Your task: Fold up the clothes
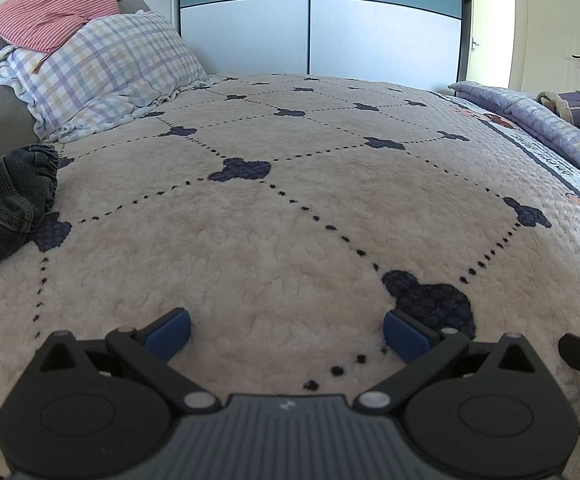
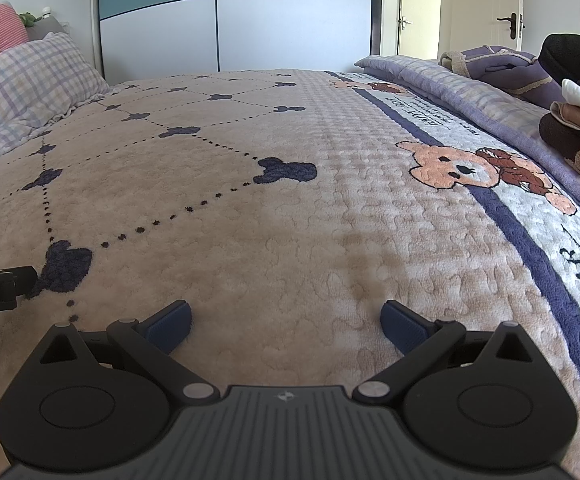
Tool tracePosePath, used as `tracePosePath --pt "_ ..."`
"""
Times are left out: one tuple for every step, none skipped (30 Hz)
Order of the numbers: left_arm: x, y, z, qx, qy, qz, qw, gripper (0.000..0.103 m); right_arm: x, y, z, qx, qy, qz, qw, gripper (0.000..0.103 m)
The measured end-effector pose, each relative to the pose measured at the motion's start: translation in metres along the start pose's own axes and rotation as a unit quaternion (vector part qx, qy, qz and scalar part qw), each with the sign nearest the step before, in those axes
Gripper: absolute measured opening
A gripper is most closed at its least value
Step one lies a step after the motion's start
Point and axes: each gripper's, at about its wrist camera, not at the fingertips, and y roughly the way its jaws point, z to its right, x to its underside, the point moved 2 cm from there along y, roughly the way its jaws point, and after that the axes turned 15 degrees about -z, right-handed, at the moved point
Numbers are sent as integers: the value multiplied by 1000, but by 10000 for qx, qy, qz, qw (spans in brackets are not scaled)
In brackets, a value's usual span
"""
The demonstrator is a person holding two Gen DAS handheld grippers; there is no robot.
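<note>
My left gripper [image 1: 287,334] rests low over the beige fleece blanket [image 1: 290,220], open, with nothing between its blue pads. A dark denim garment [image 1: 7,204] lies crumpled at the left edge of the left wrist view, well away from the fingers. My right gripper [image 2: 287,326] is also open and empty above the same blanket [image 2: 249,220]. A stack of folded clothes [image 2: 578,120] in brown, tan, white and black sits at the far right of the right wrist view. Each gripper's body shows at the edge of the other's view.
A plaid pillow [image 1: 105,76] and a red striped pillow [image 1: 49,8] lie at the bed's head on the left. A purple quilt [image 2: 490,80] is bunched along the right side. A wardrobe [image 1: 322,16] stands behind the bed, with doors [image 2: 510,20] to its right.
</note>
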Motion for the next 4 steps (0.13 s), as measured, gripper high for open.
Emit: tracePosePath --pt "0 0 0 0 0 0 10000 103 0 0 0 0 0 0 10000 103" --pt "0 0 0 -1 1 1 10000 103 0 0 0 0 0 0 10000 103" --pt "0 0 0 -3 1 2 10000 103 0 0 0 0 0 0 10000 103" --pt "0 0 0 -6 3 3 10000 103 0 0 0 0 0 0 10000 103"
